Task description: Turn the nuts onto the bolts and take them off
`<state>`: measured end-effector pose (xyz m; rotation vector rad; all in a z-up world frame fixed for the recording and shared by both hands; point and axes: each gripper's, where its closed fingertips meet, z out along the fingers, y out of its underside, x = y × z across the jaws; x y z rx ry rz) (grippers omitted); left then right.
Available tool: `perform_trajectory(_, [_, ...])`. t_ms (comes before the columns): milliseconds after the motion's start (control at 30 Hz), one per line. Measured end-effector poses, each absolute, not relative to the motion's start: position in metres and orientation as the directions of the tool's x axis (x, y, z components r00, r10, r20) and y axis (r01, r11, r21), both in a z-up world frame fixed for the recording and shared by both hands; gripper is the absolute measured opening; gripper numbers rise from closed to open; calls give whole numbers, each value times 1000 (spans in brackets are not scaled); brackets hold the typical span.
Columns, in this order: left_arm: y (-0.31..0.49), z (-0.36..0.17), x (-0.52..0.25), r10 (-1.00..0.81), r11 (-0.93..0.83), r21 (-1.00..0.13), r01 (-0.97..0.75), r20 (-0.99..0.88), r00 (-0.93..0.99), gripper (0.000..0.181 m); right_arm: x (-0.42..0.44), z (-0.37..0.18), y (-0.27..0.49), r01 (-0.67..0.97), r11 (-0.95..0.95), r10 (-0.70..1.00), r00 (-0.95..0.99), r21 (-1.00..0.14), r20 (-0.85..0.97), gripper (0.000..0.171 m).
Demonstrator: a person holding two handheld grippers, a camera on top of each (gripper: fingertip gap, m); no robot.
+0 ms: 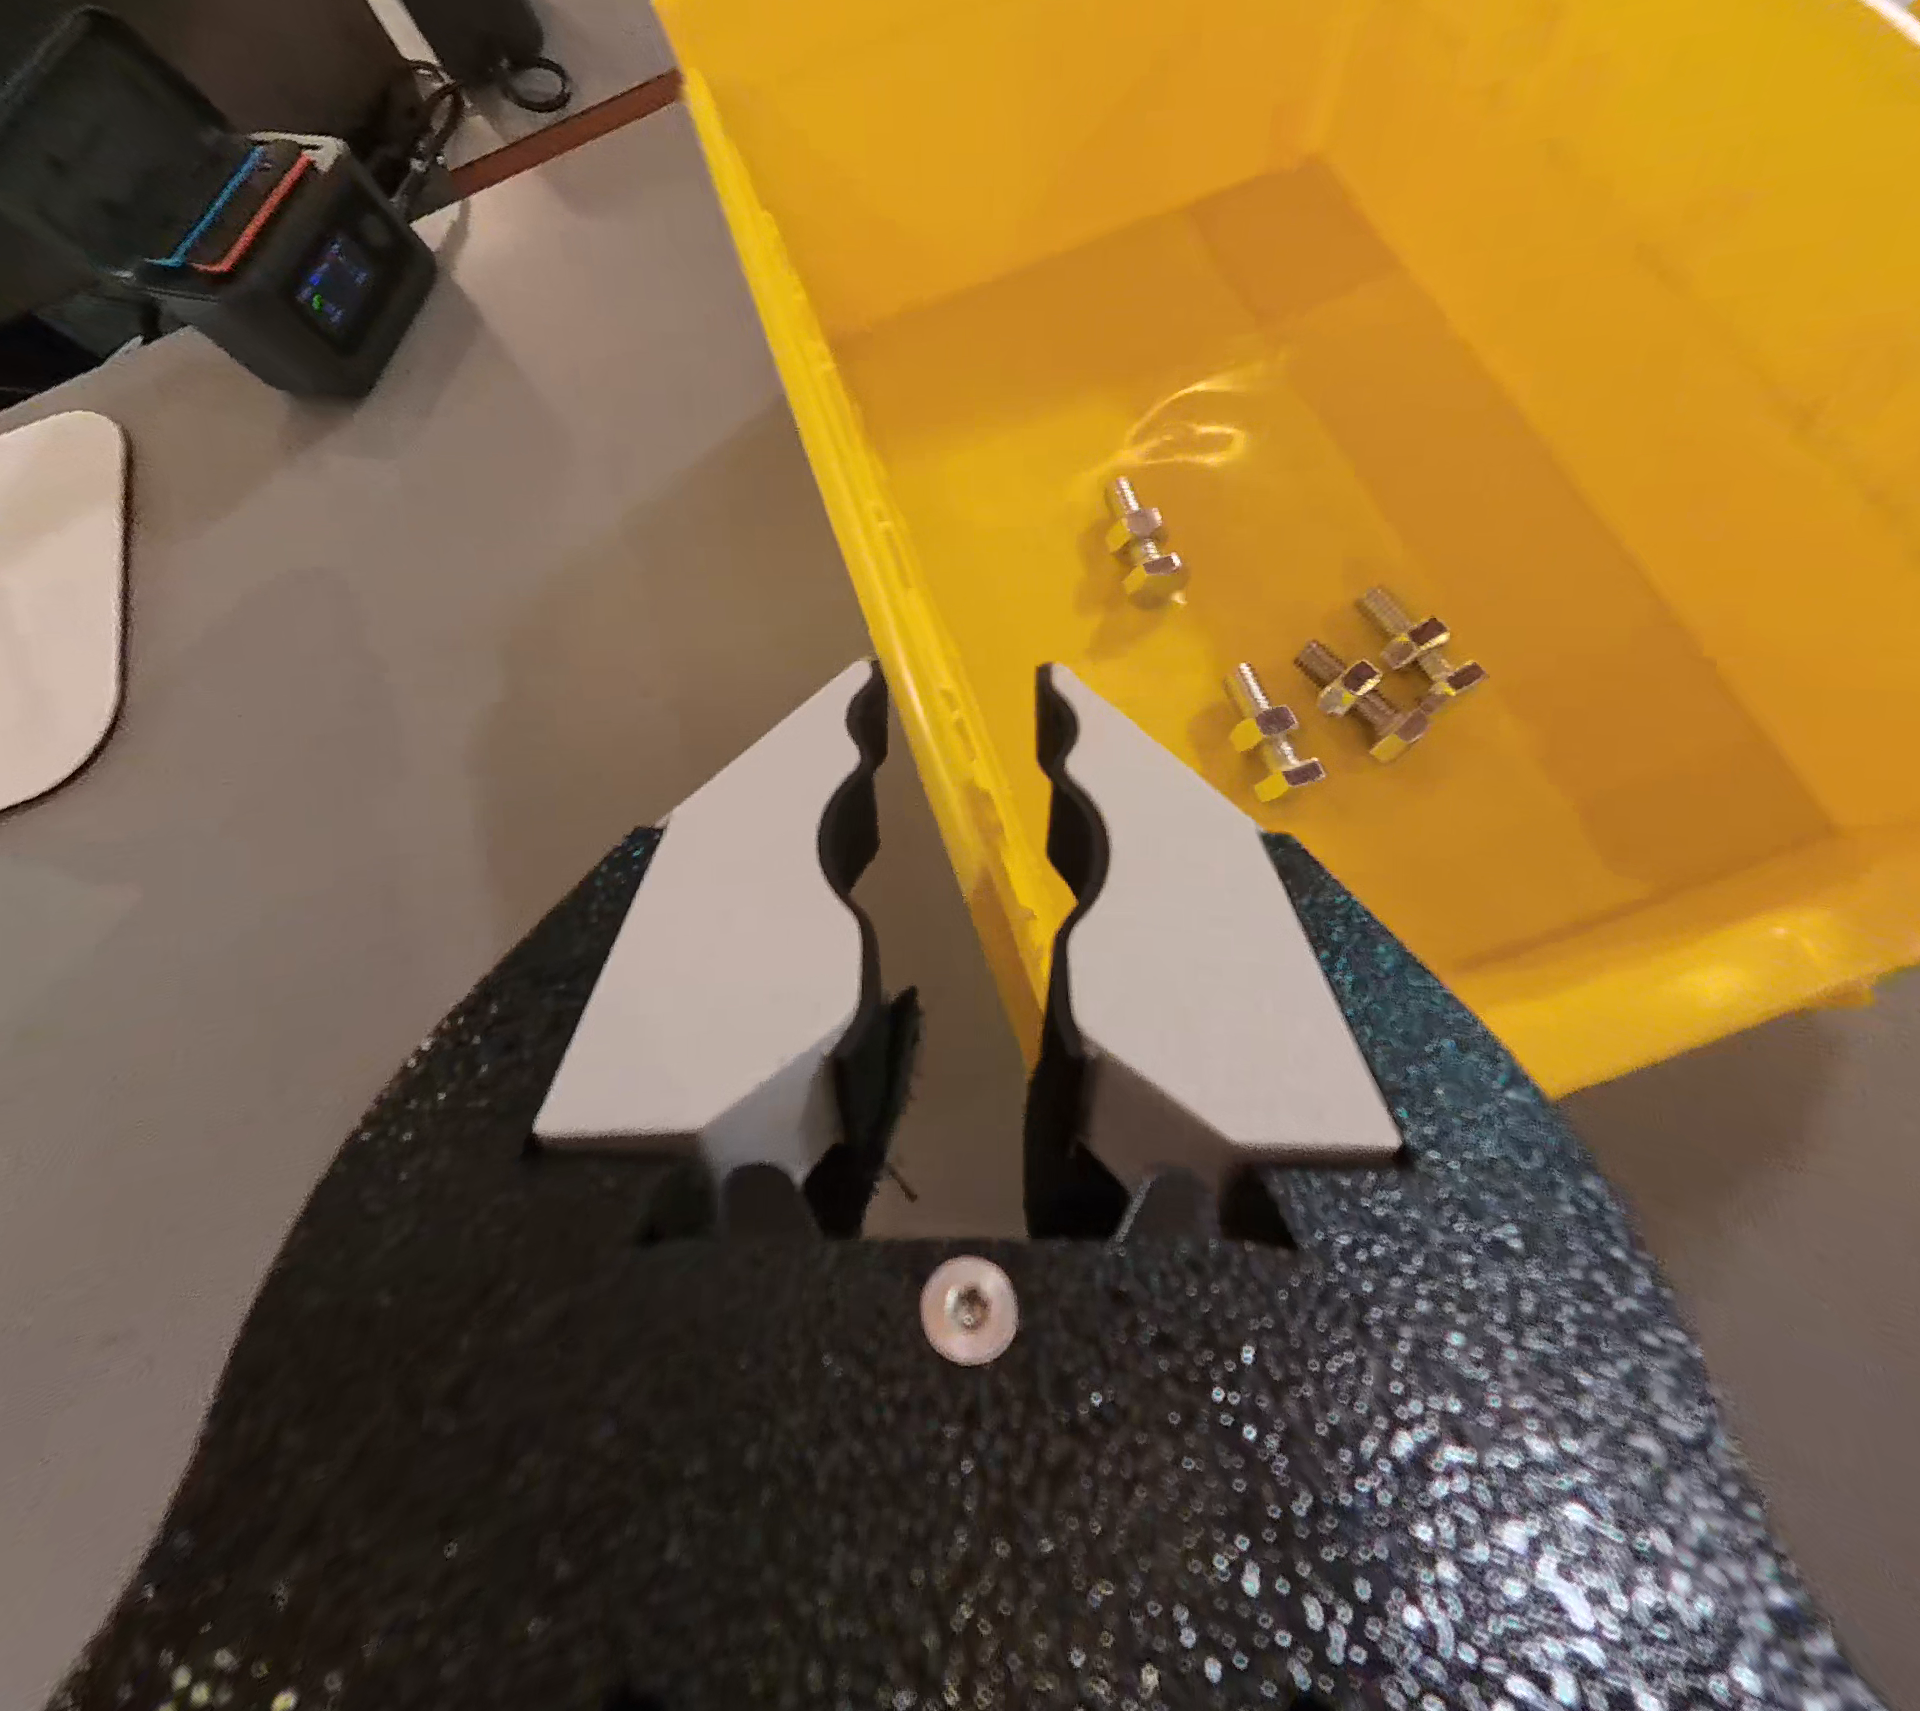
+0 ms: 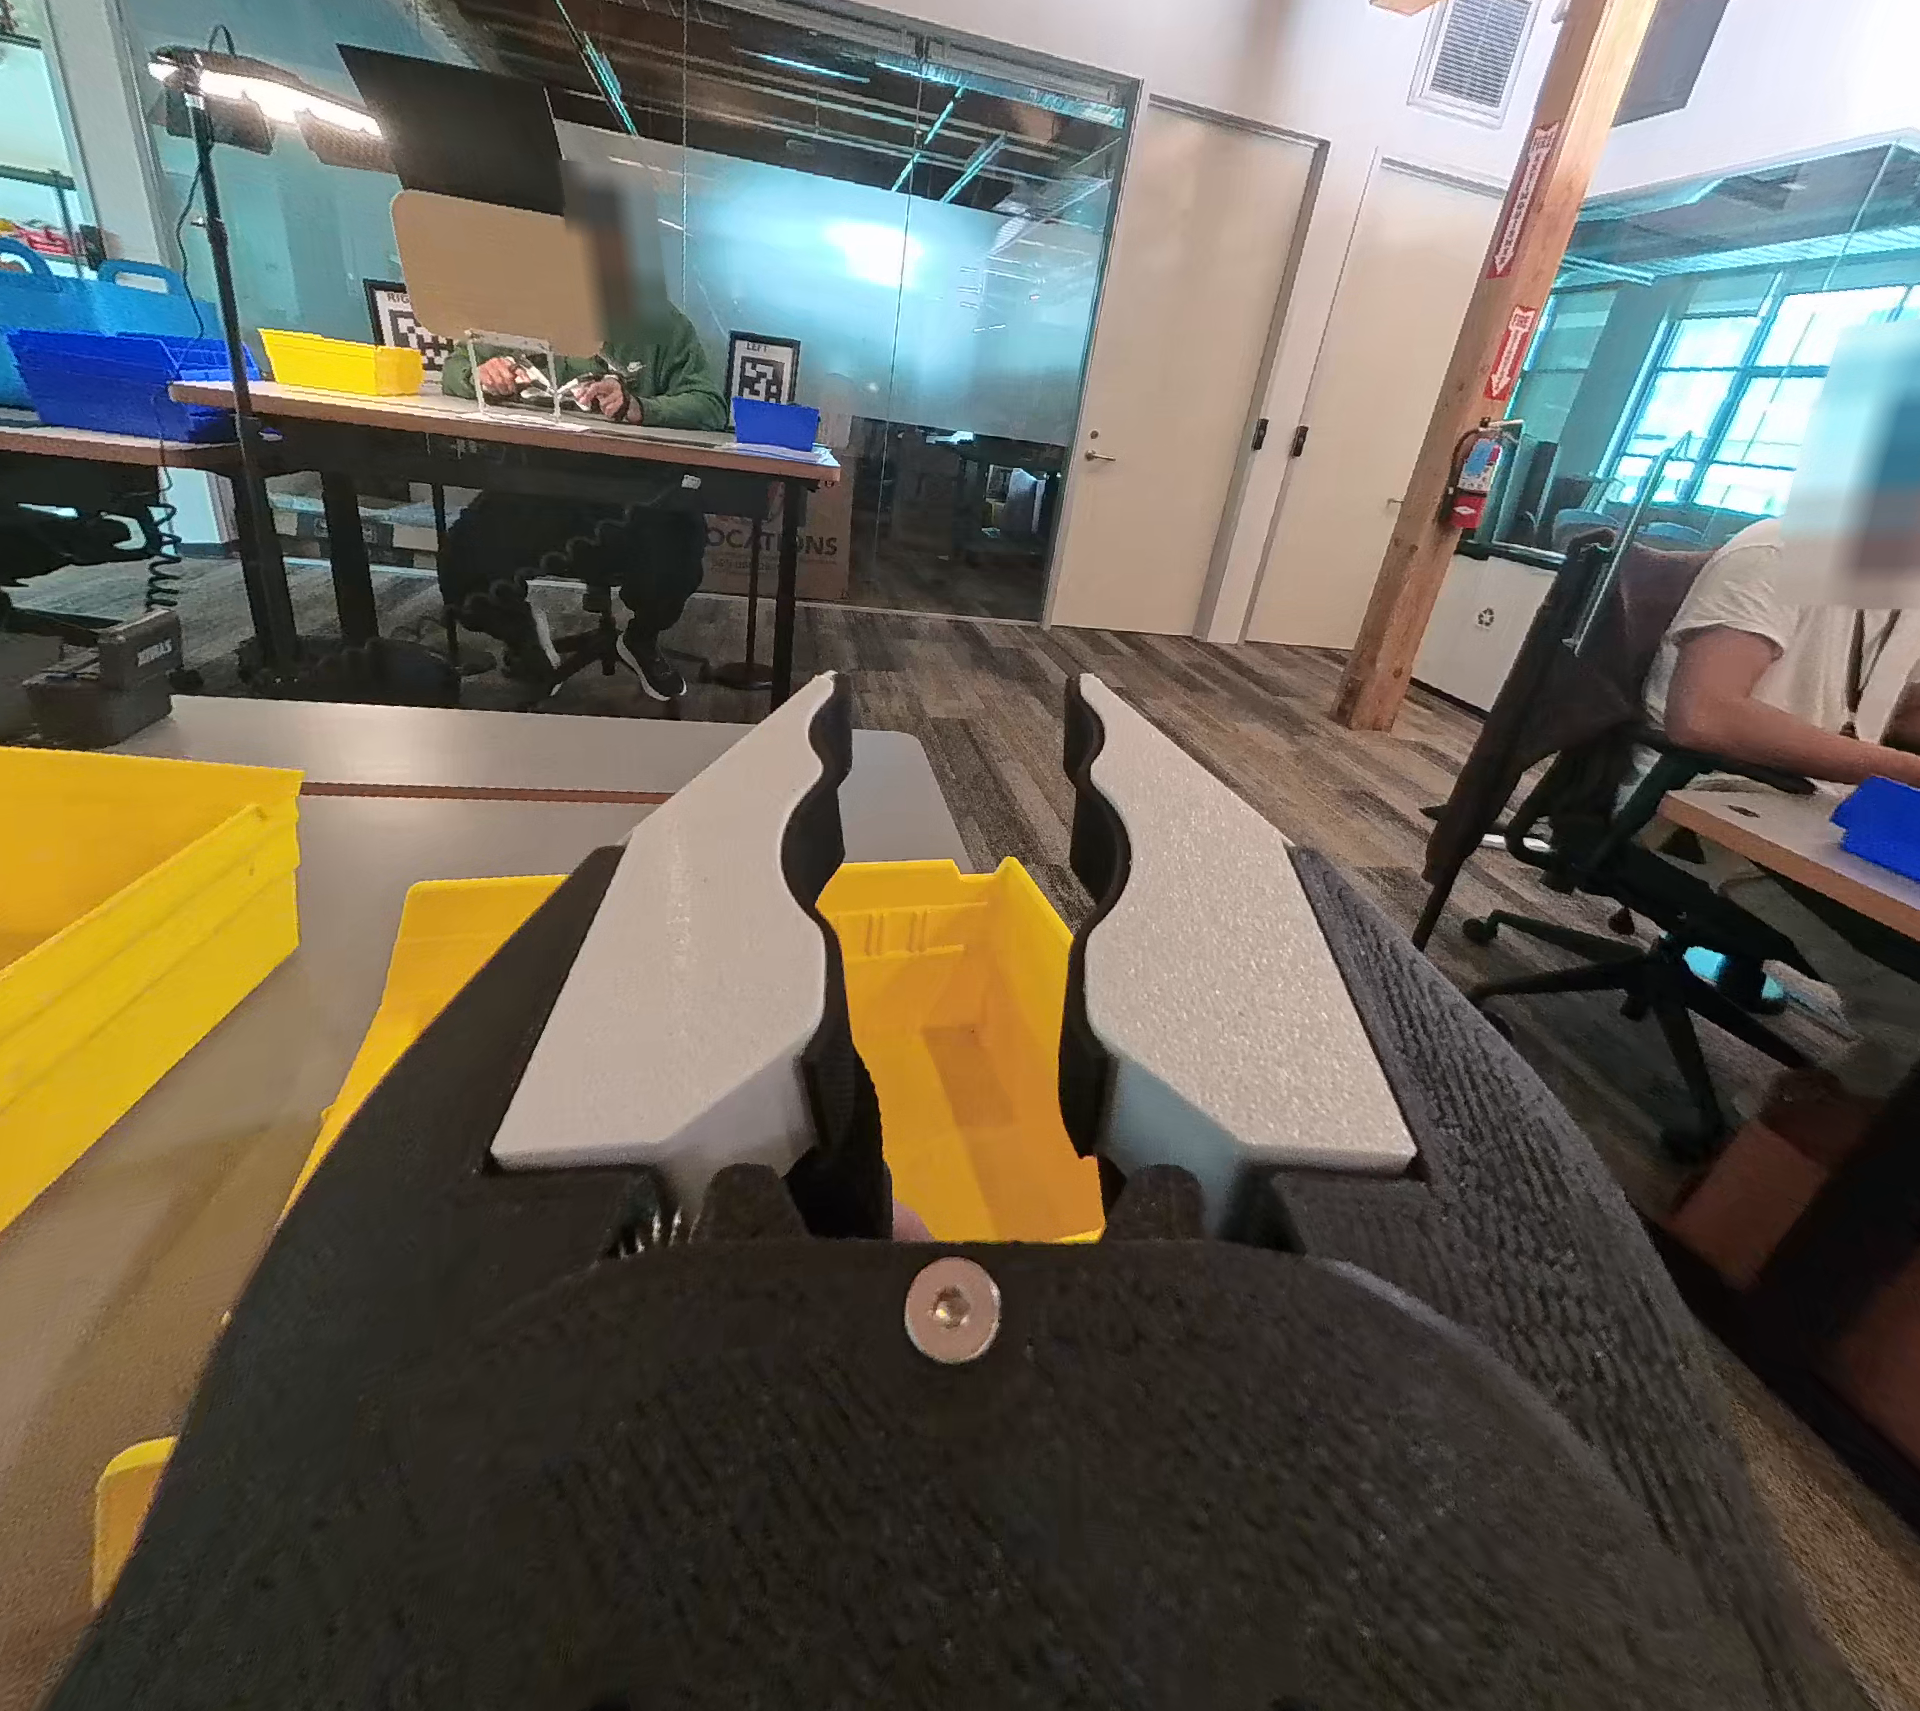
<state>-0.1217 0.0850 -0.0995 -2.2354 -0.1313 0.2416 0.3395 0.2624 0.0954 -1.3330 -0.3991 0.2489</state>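
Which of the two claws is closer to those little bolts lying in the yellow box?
Left. The left gripper hangs open at the rim of the yellow bin, just beside the bolts on its floor. The right gripper is open above a smaller yellow bin; no bolts show in its view.

Grey table (image 1: 416,674) bearing a dark device with a lit screen (image 1: 312,300); beyond, a seated person in green (image 2: 634,383), blue bins (image 2: 114,383), possibly stacked.

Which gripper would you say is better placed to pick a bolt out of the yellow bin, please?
Left, probably. The left gripper is open at the yellow bin's rim, with the bolts just ahead. The right gripper, also open, points out across the room.
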Motion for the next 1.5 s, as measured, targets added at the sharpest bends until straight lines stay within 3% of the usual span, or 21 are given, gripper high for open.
perform_trajectory(33, [83, -99, -126, 190, -624, -781, 7, -143, 971, 21, 340, 95, 262, 50, 224, 399, 907, -973, 138, 40])
perform_trajectory(133, [77, -95, -142, 228, -613, -790, -15, -195, 954, 6, 340, 96, 262, 52, 224, 399, 906, -973, 140, 40])
perform_trajectory(600, [-19, -94, -225, 373, -583, -811, 47, -216, 902, 6, 347, 85, 269, 43, 154, 384, 918, -987, 100, 40])
perform_trajectory(800, [-73, -94, -274, 426, -611, -789, 67, -256, 868, 7, 327, 68, 264, 40, 29, 518, 854, -999, 49, 34])
perform_trajectory(1000, [-90, -94, -286, 453, -580, -811, 77, -243, 858, 7, 314, 58, 265, 124, 15, 523, 845, -992, 113, 34])
perform_trajectory(1033, [-91, -92, -286, 464, -566, -821, 70, -248, 850, 8, 309, 57, 263, 136, 14, 538, 834, -991, 122, 34])
perform_trajectory(1167, [-99, -71, -279, 530, -480, -876, 42, -252, 810, 54, 301, 40, 261, 206, -58, 569, 811, -977, 137, 39])
perform_trajectory(1367, [-112, -57, -263, 548, -424, -905, 22, -237, 802, 56, 346, -8, 276, 263, -339, 450, 888, -903, 90, 43])
perform_trajectory(1500, [-117, -54, -260, 547, -410, -911, 31, -218, 808, 54, 364, -21, 278, 135, -445, 420, 905, -885, -73, 57])
